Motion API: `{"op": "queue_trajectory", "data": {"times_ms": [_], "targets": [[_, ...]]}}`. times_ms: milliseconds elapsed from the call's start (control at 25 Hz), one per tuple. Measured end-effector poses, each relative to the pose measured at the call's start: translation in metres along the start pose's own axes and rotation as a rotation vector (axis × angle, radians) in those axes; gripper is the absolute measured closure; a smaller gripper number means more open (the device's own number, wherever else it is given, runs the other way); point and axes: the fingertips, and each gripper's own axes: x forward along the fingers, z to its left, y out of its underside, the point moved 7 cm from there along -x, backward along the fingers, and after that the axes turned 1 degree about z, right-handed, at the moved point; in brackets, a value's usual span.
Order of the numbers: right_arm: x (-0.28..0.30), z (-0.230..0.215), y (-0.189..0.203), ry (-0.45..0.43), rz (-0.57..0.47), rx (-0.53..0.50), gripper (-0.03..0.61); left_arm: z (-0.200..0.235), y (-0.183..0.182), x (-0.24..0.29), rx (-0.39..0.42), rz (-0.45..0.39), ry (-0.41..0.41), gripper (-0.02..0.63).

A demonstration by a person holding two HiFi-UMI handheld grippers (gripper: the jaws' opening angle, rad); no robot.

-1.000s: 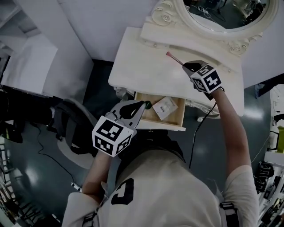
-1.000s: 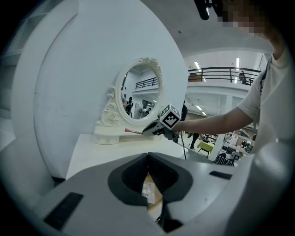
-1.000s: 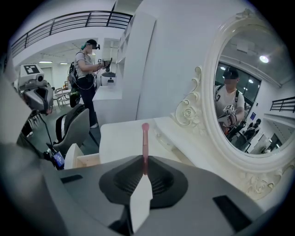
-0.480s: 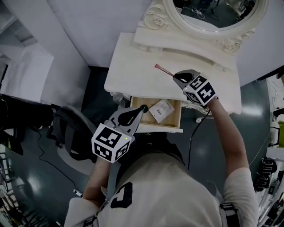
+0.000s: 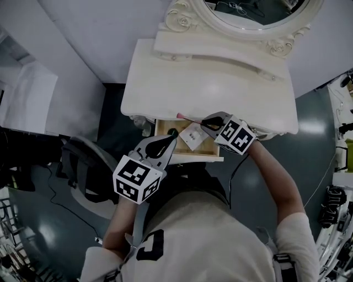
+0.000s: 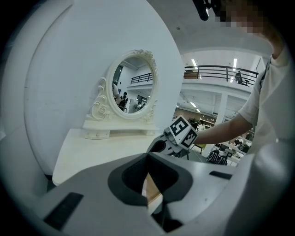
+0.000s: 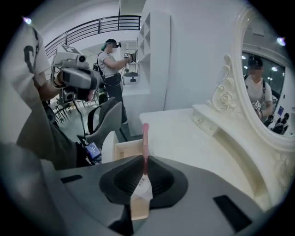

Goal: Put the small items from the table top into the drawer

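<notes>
My right gripper (image 5: 205, 122) is shut on a thin stick with a pink tip (image 5: 186, 119) and holds it over the open wooden drawer (image 5: 187, 157) below the white dressing table (image 5: 209, 88). In the right gripper view the stick (image 7: 145, 140) points out from between the shut jaws (image 7: 144, 173). A white packet (image 5: 194, 136) lies in the drawer under it. My left gripper (image 5: 172, 134) hovers at the drawer's front left corner with its jaws together and nothing visibly between them. The left gripper view looks past its jaws (image 6: 147, 159) to the right gripper's marker cube (image 6: 183, 131).
An oval mirror in an ornate white frame (image 5: 253, 16) stands at the back of the table on a raised shelf (image 5: 220, 52). A grey chair (image 5: 83, 165) is to the left of the person. A white wall panel (image 5: 27, 93) stands further left.
My right gripper has carried the pink-tipped stick from the table top toward the person and down over the open drawer. My left gripper has hardly moved.
</notes>
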Motion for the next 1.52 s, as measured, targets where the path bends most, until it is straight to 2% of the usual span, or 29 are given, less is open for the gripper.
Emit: {"op": "queue_trajectory", "data": {"times_ms": [280,600,1280,1360,1520], "targets": [[0.036,0.023,0.035,-0.111,0.084,-0.013,0.529,0.003,0.009,0.006,-0.032,0.033,-0.010,0.557],[0.079,0.027,0.063,-0.153,0.129,-0.007,0.528,0.012,0.018,0.011,-0.062,0.068,-0.035,0.557],[0.138,0.020,0.104,-0.133,0.220,0.055,0.528,0.020,0.028,0.015,-0.090,0.129,-0.088,0.557],[0.141,0.020,0.104,-0.122,0.220,0.041,0.528,0.020,0.028,0.015,-0.088,0.132,-0.094,0.557],[0.146,0.018,0.106,-0.046,0.228,-0.043,0.528,0.019,0.026,0.014,-0.082,0.127,-0.101,0.557]]}}
